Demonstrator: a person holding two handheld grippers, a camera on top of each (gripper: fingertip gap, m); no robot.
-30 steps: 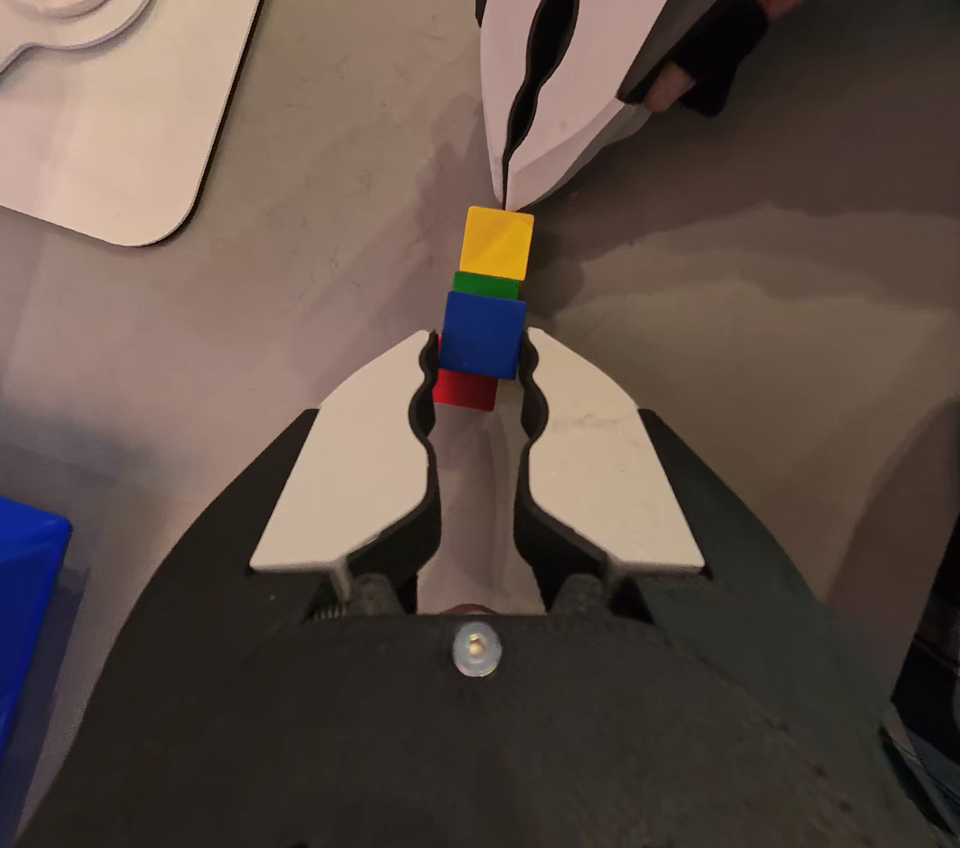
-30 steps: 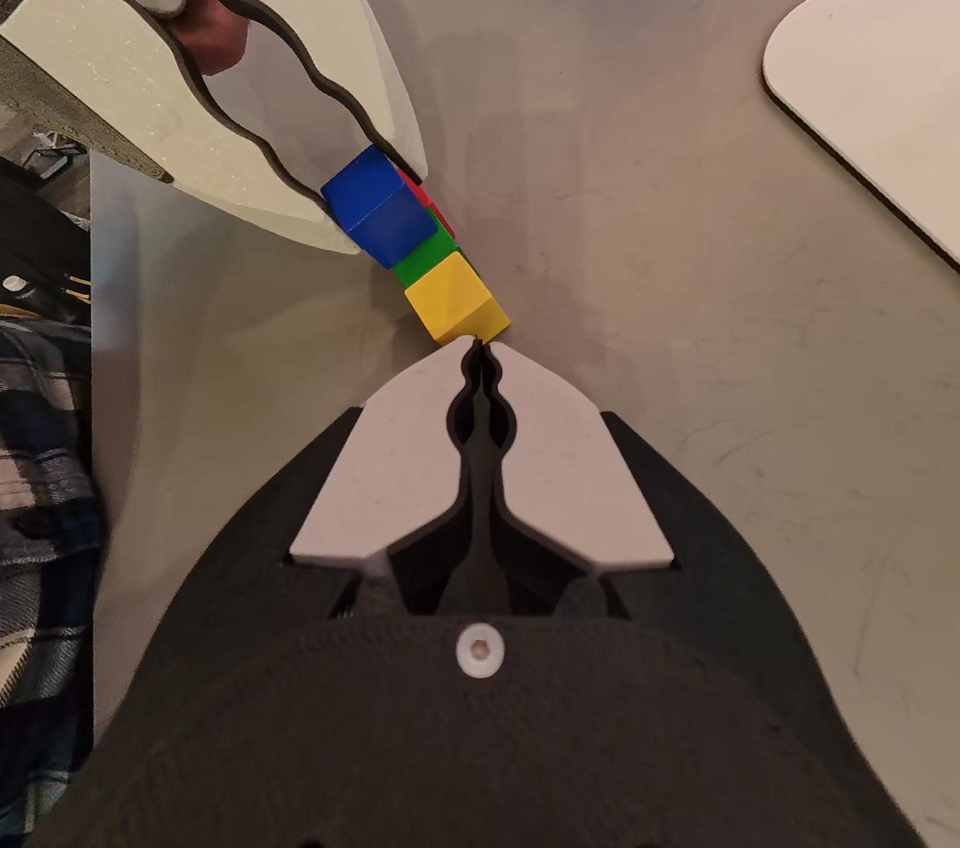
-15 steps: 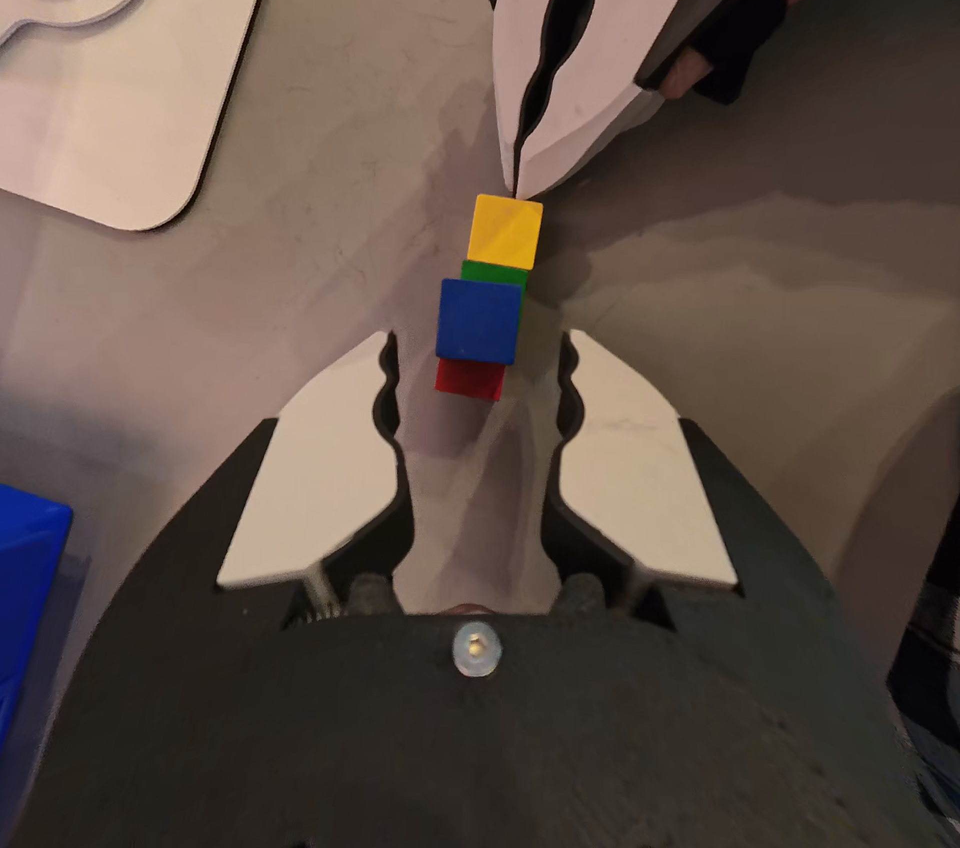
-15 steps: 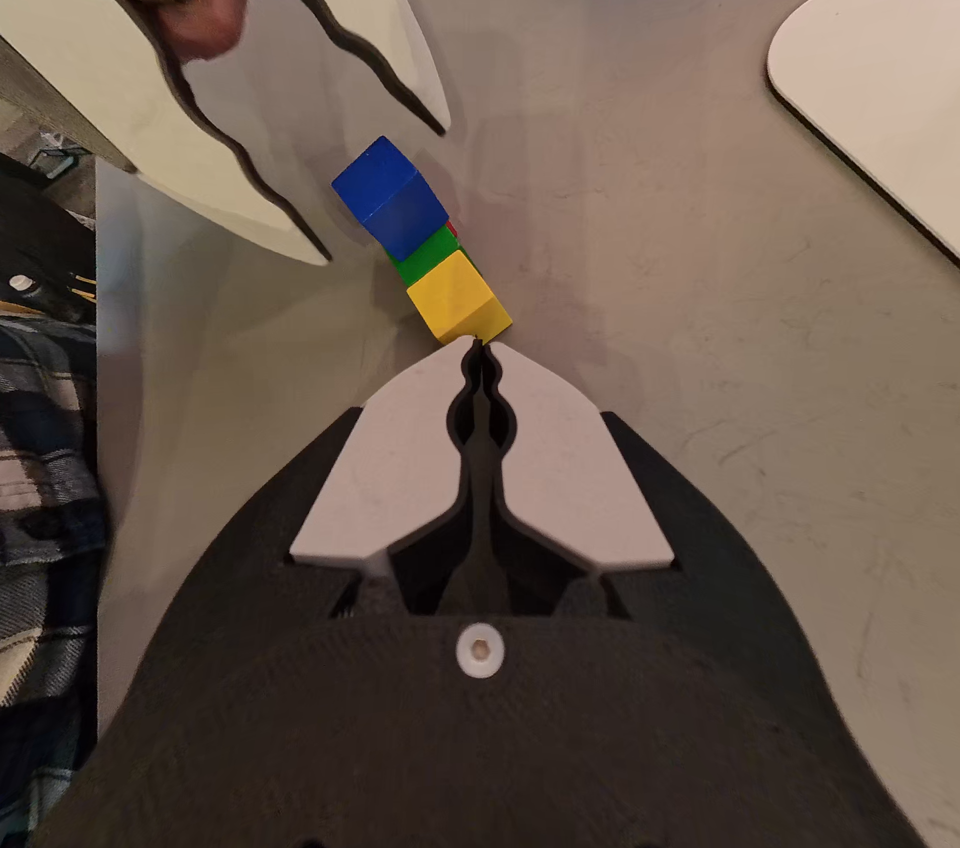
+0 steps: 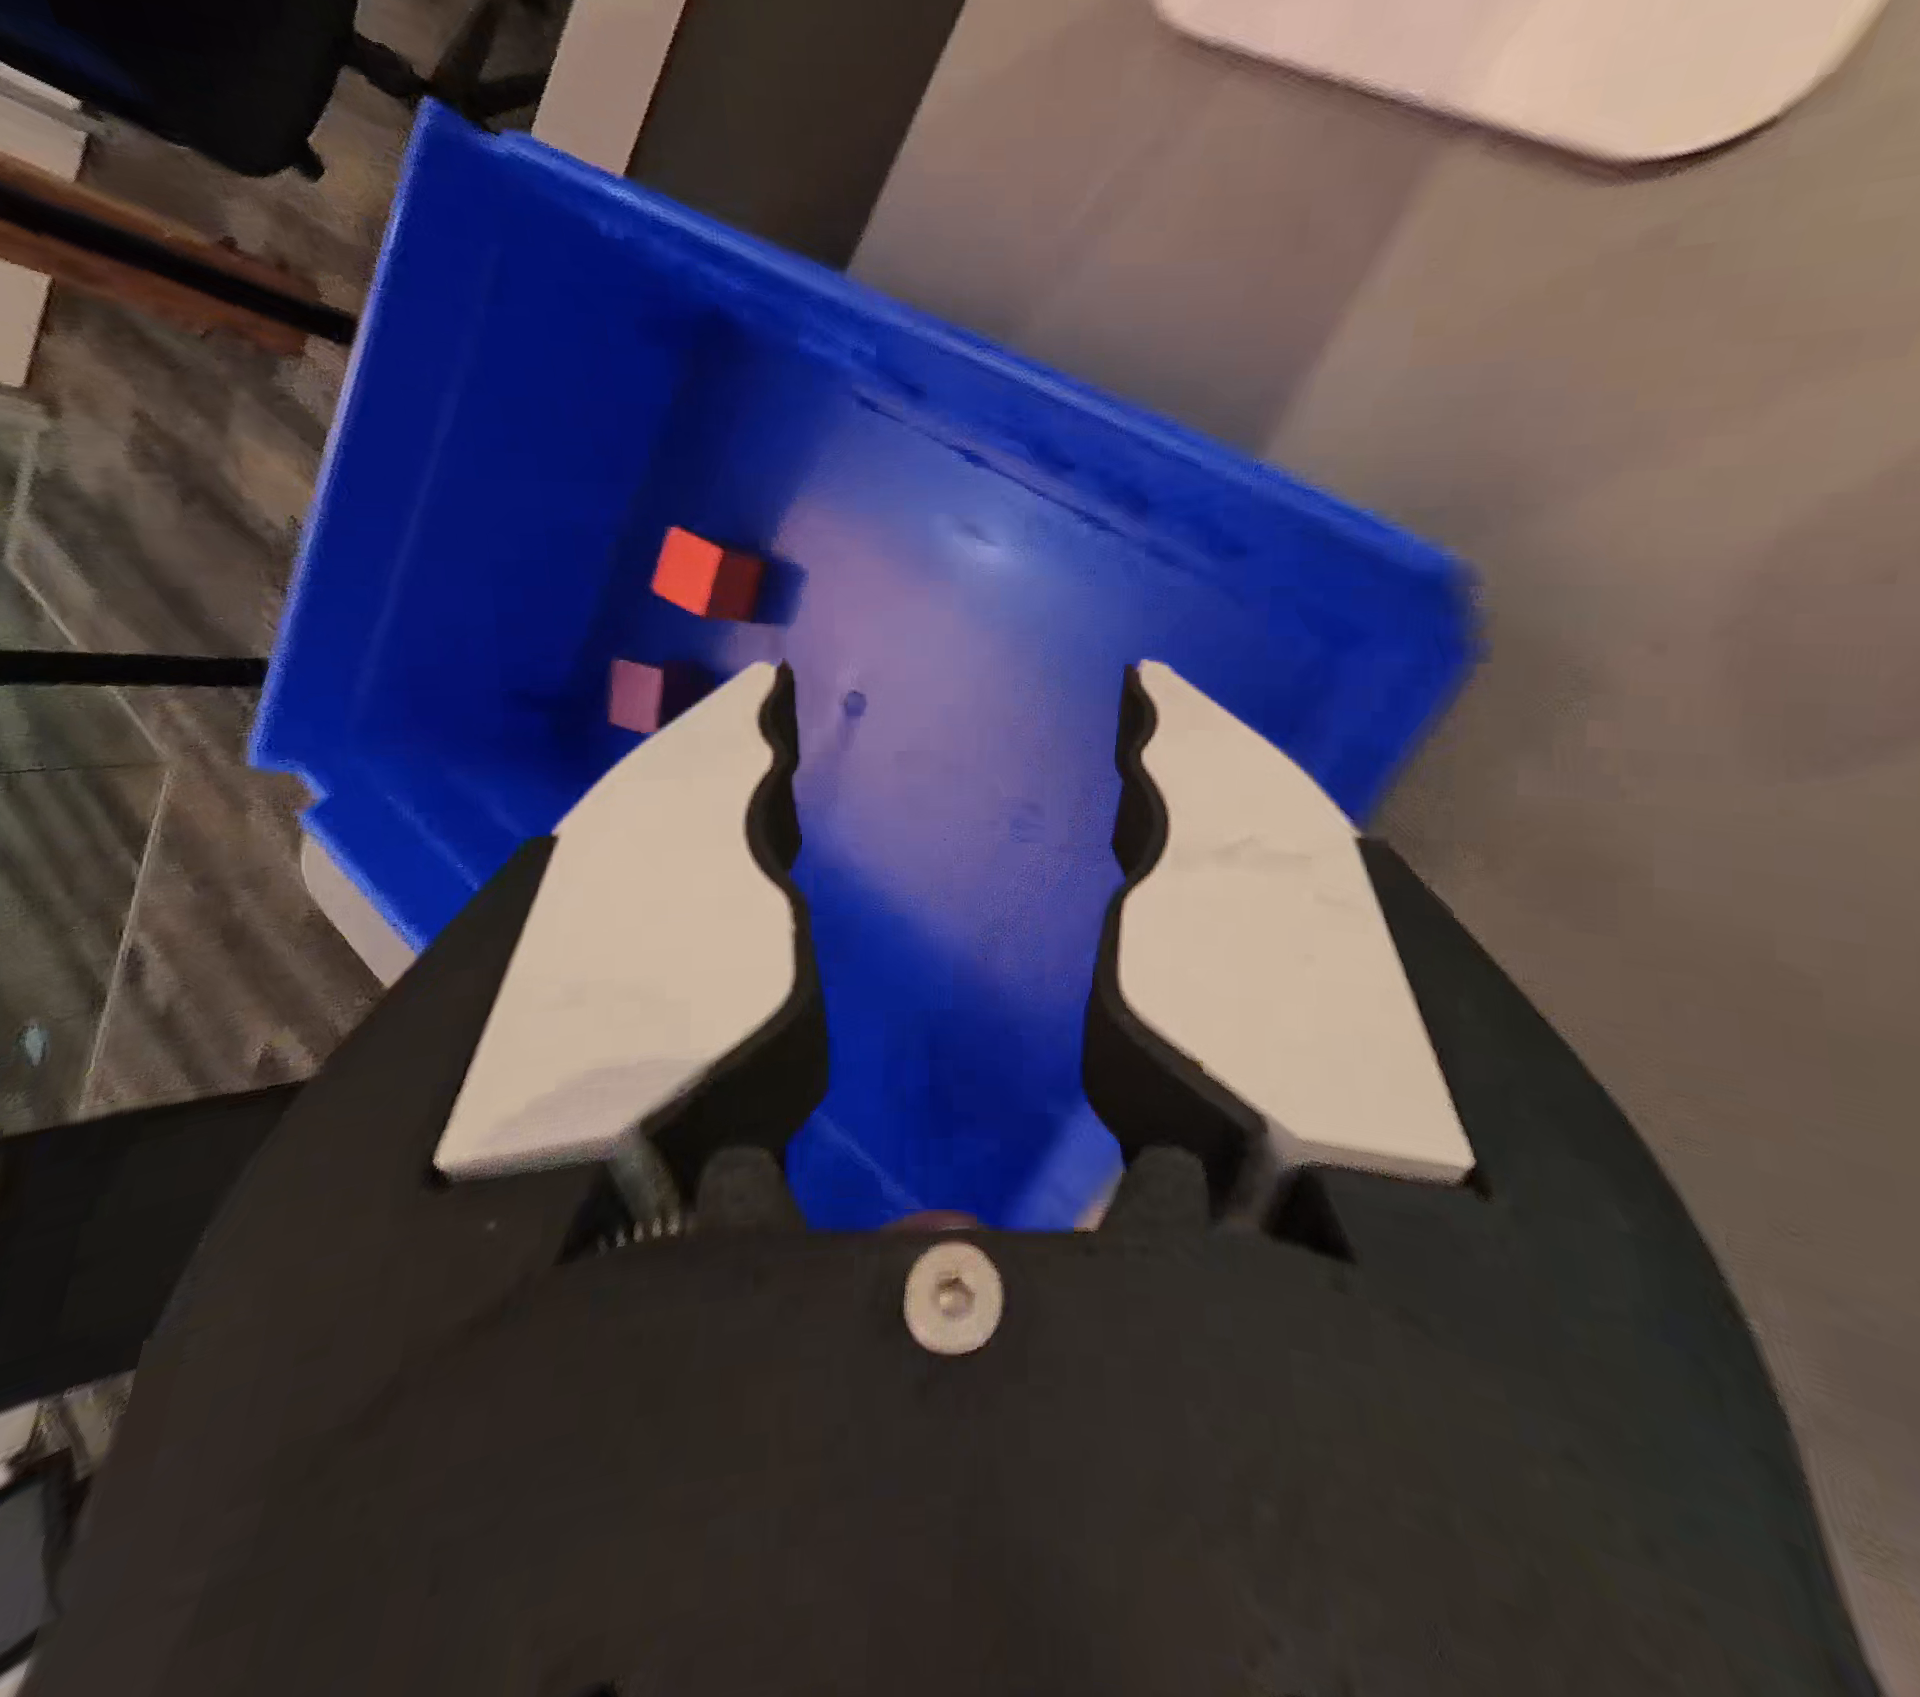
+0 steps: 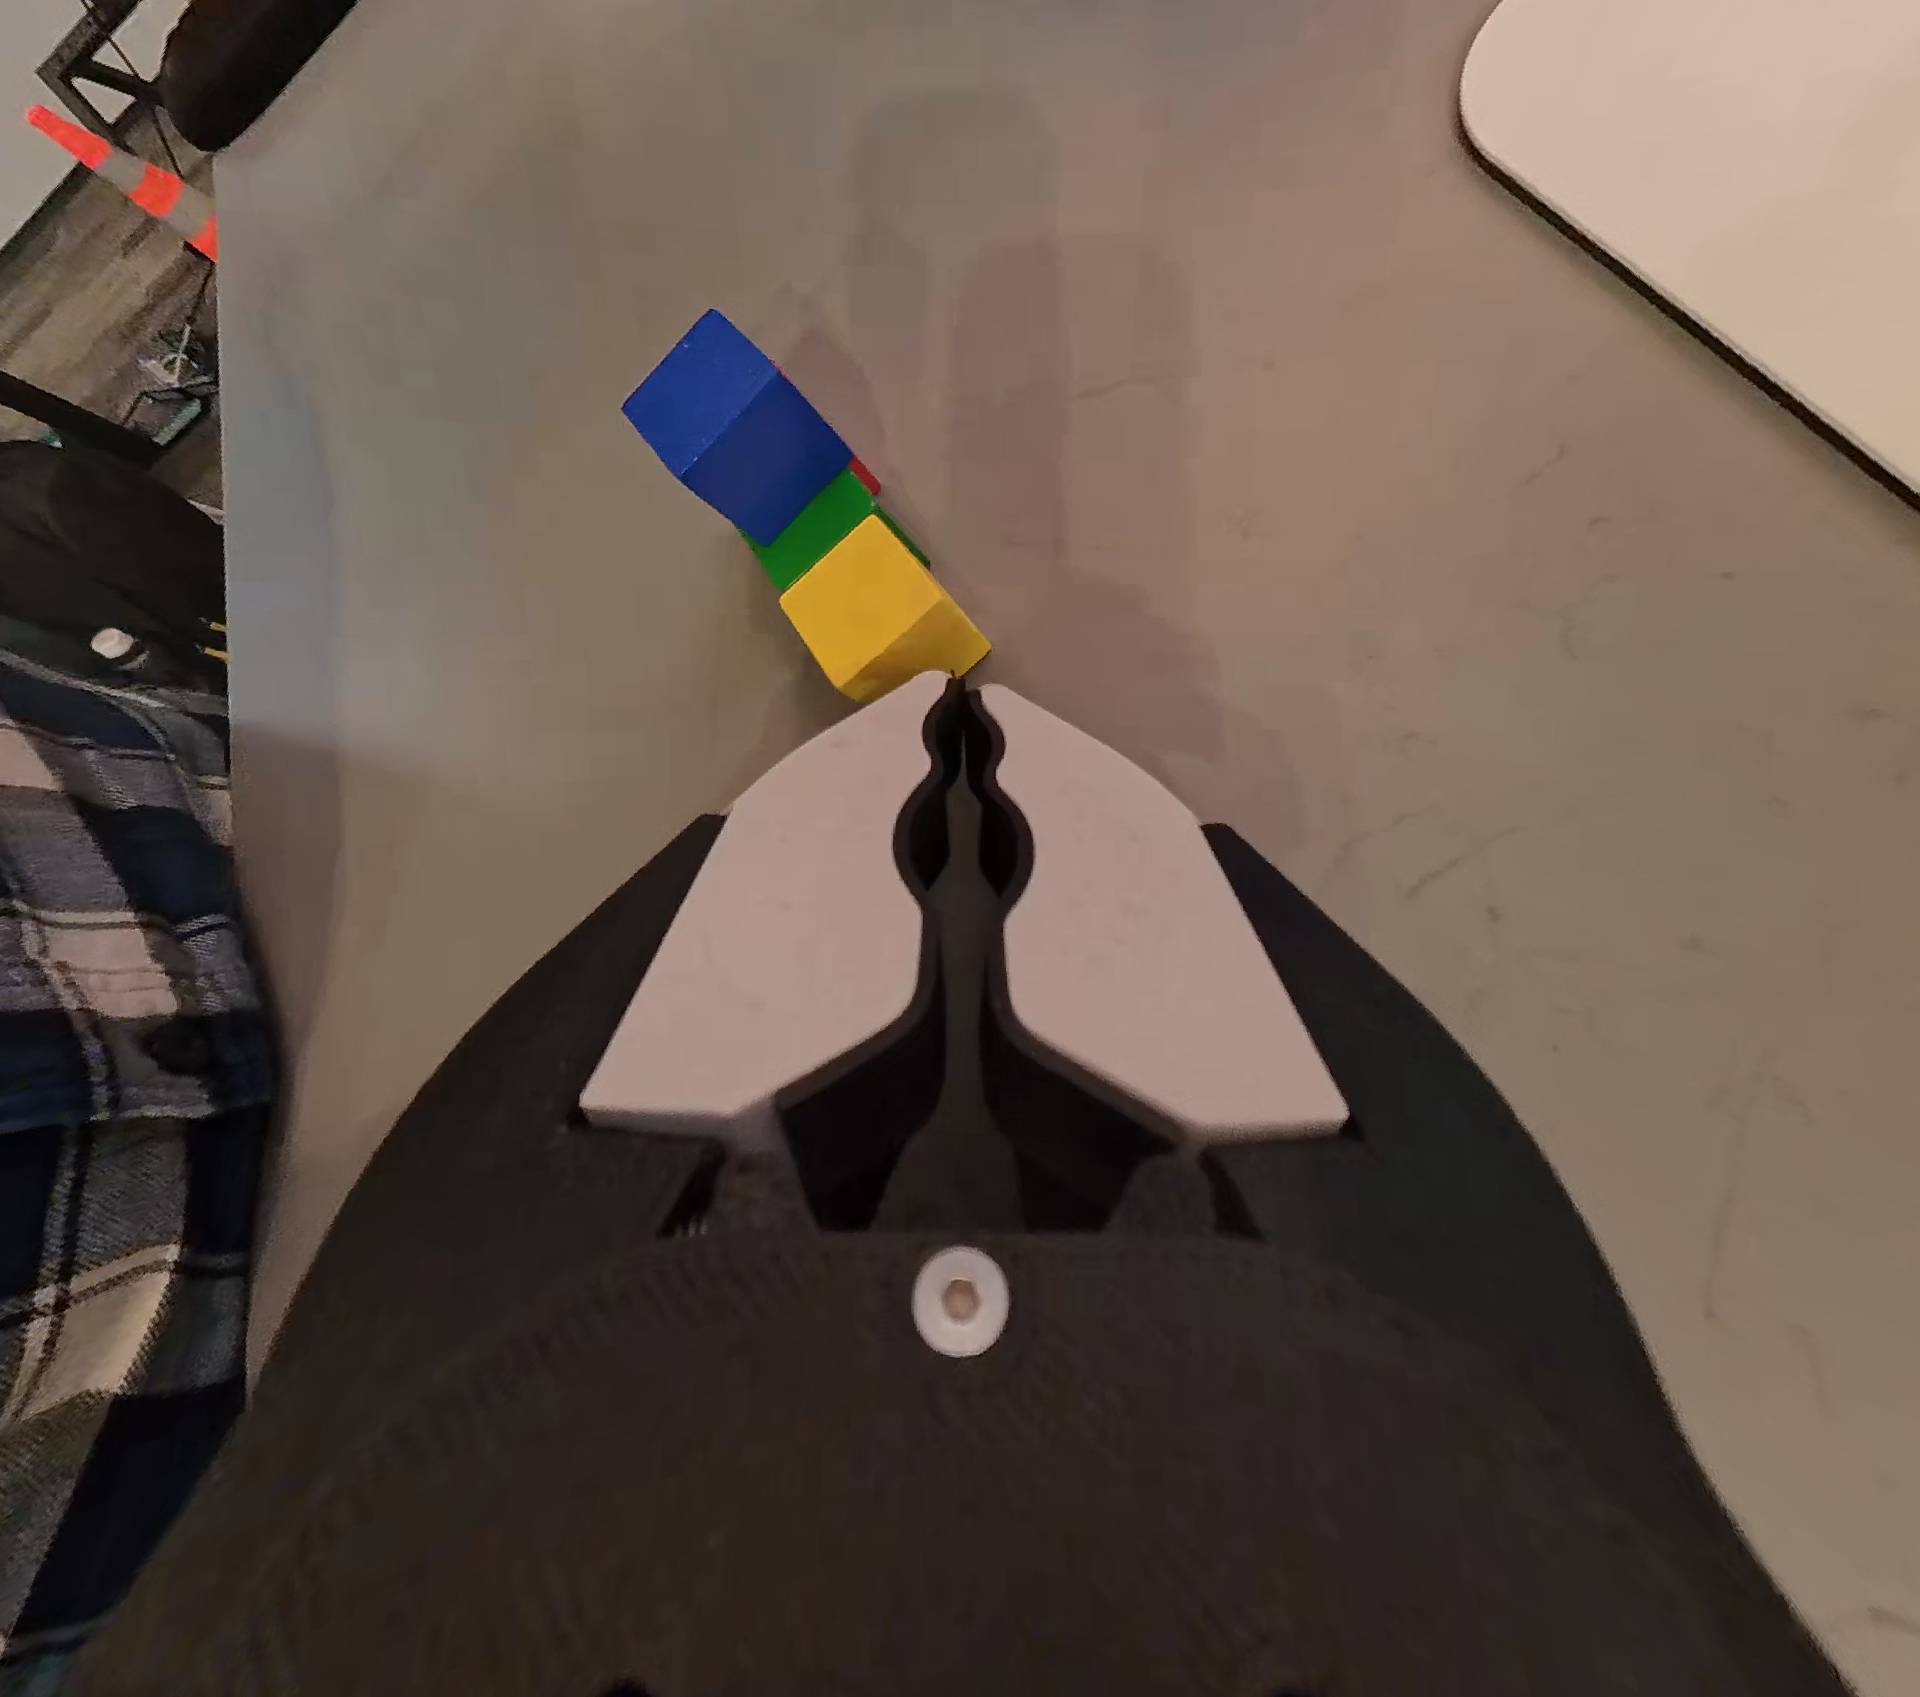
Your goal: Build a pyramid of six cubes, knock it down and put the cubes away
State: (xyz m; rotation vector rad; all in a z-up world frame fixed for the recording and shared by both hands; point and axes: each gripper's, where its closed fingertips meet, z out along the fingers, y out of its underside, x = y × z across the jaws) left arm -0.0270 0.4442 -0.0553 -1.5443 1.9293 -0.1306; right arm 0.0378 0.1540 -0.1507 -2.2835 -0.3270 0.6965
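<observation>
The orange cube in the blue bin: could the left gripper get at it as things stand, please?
Probably yes. The left gripper is open and empty above the blue bin, whose top is uncovered. The orange cube lies just left of the fingertips, apart from the purple cube, though blur hides fine clearances.

Each gripper, left gripper [image 5: 954,681] and right gripper [image 6: 956,689], has a black textured body, 2 pale grey fingers [image 5: 665,899] edged with wavy black pads, and 1 hex screw [image 6: 959,1301] below the fingers. A plaid sleeve [image 6: 94,972] shows beside the right gripper's body.
</observation>
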